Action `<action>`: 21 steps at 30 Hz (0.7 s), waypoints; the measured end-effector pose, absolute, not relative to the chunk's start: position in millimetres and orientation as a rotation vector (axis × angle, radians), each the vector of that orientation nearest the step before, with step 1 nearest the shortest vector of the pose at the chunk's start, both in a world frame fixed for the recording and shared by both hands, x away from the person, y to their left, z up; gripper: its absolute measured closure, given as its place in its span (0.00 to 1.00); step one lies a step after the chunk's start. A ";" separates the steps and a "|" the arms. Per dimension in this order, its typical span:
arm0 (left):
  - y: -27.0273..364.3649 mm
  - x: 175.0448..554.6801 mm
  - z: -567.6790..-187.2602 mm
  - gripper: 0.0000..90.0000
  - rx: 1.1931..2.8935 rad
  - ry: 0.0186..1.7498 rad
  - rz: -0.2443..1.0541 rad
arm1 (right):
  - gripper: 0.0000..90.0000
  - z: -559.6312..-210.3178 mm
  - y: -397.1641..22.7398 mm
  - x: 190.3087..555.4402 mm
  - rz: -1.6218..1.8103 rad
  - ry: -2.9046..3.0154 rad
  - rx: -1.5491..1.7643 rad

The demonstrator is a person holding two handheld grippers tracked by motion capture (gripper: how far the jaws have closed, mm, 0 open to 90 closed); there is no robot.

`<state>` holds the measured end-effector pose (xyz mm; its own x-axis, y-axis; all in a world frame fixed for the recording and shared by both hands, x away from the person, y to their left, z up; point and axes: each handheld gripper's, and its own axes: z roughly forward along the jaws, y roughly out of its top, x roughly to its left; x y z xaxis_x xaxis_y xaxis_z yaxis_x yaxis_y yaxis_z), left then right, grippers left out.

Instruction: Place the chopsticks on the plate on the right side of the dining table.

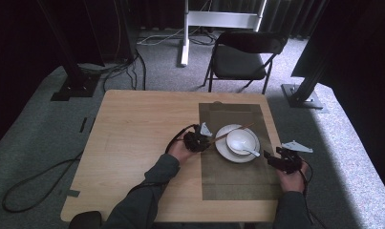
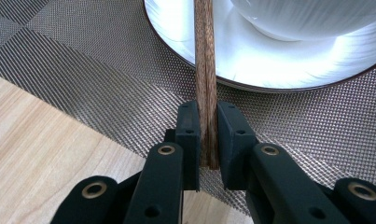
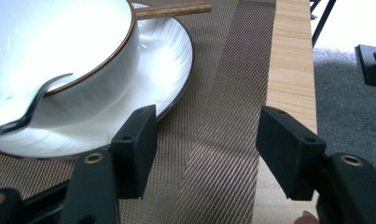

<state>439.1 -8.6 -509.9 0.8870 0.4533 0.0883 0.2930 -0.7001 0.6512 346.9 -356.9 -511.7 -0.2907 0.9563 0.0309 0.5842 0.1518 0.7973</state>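
1. Forearms in grey sleeves (image 1: 147, 195) come in at 6 o'clock; table (image 1: 133, 143) is light wood, w/ a woven placemat (image 1: 233, 181) on its 3 o'clock half.
2. Left gripper (image 1: 199, 139) sits at 9 o'clock of the plate (image 1: 223, 151). Claw is narrow, clamped on the near ends of a pair of wooden chopsticks (image 2: 205, 70).
3. Chopsticks run from the claw toward 2 o'clock, crossing the plate rim behind the bowl (image 1: 240, 139). Can't tell if they rest on the rim or hang just above it.
4. Bowl stands on the plate; spoon (image 1: 251, 151) lies in it, handle out over the rim at approx 4 o'clock.
5. Right gripper (image 1: 276, 160) is at 4 o'clock of the plate, near the table edge. Claw gapes wide, nothing in it.
6. Step, prob.: setting the chopsticks by the dish. Advice: keep the pair level and together, steer clear of the bowl wall, and don't let go until both sticks are borne. The grip is far back, so tips may sag or roll.
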 end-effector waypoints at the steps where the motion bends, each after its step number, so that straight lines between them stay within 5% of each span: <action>1: -9.4 439.6 -510.1 0.89 2.396 0.529 0.322 | 0.42 -511.7 -357.1 348.6 0.994 1.941 1.468; 21: -17.2 444.0 -508.0 0.89 2.407 0.471 0.328 | 0.40 -500.4 -345.2 392.7 0.969 1.943 1.459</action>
